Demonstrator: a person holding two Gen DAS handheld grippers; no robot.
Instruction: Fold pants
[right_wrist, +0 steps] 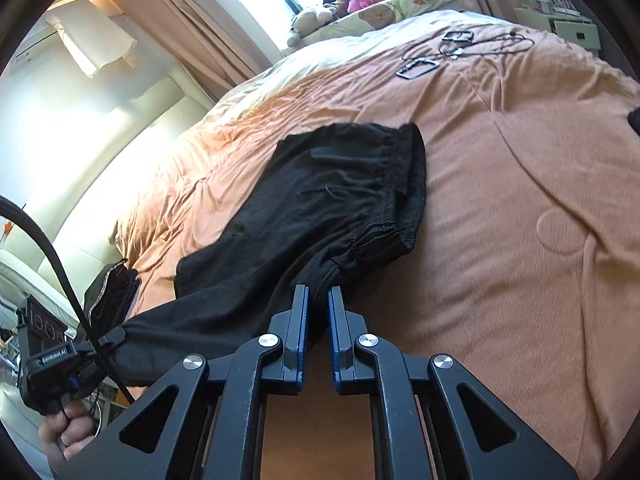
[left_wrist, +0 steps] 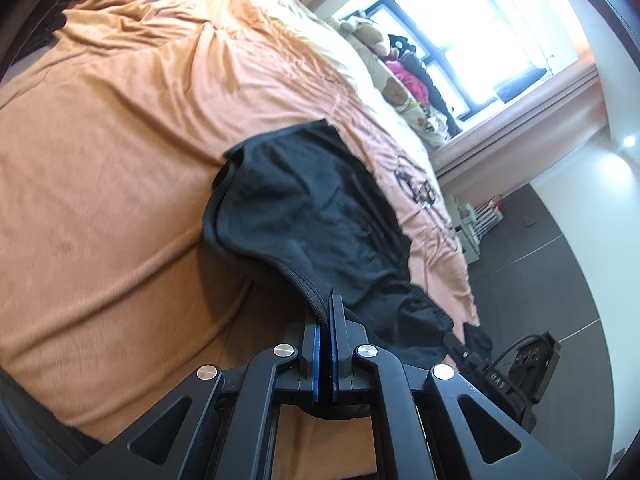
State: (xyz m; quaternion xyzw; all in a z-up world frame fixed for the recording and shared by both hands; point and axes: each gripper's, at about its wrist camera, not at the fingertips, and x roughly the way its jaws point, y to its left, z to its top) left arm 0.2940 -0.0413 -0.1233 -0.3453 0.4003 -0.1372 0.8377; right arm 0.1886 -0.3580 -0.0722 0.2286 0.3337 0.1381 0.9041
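Both pairs of fingers pinch the black pants (right_wrist: 320,200), which lie partly on the orange bed cover (right_wrist: 520,200): the left gripper (left_wrist: 331,312) is closed tight on a hem edge, the right gripper (right_wrist: 318,300) narrowly closed on bunched cloth beside the waistband. A fold seems in hand; next, carry the held edges over together and lay them flat.

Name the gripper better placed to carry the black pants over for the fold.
Left gripper: it is shut on the black fabric pants. The right gripper has a gap between its fingers, so its hold looks looser.
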